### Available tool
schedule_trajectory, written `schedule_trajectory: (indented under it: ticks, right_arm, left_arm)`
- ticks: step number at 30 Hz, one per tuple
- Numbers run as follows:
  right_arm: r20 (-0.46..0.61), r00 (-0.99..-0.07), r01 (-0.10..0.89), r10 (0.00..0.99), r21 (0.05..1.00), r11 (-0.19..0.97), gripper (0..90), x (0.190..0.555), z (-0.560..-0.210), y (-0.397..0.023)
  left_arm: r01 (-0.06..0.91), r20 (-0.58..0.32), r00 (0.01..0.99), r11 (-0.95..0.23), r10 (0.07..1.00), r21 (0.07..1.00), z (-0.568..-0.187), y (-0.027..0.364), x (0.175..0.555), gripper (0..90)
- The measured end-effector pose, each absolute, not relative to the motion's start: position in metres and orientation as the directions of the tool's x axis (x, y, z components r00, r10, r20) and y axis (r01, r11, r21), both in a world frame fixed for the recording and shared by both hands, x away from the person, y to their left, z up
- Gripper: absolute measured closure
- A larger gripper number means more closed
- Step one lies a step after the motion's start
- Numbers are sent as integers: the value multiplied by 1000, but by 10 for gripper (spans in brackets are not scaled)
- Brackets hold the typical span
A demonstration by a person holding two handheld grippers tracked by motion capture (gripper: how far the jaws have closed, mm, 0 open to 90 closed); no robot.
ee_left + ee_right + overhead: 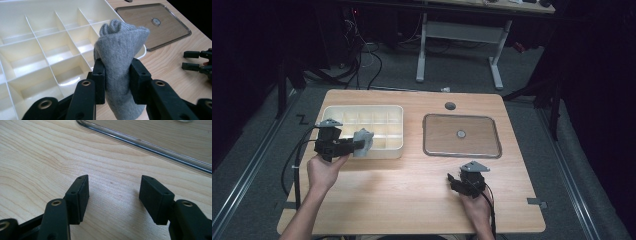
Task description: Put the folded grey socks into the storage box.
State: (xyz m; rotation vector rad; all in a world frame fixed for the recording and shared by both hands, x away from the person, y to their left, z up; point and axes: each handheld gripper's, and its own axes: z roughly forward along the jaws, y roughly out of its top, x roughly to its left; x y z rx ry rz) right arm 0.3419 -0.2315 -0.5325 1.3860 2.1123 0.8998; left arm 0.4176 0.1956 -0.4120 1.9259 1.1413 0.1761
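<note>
1. The left tool (117,82) pinches a rolled grey sock (121,50) between its black jaws, the roll standing upright out of them.
2. In the high view the sock (362,142) hangs at the lower right corner of the cream divided tray (362,111), left of centre in the frame.
3. The empty compartments lie just ahead and to the left of the sock, so the left hand (324,170) is far nearer; a short forward reach probably places it.
4. The right tool (113,195) rests spread over bare counter (412,190), below the clear lid (462,135).
</note>
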Motion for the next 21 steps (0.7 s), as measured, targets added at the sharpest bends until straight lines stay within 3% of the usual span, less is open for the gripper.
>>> schedule_trajectory:
  ticks: [21]
  right_arm:
    - [-21,-390,623,920,730,280,414,342,-532,-232]
  left_arm:
    - [688,-260,536,-238,803,685,-418,196,457,694]
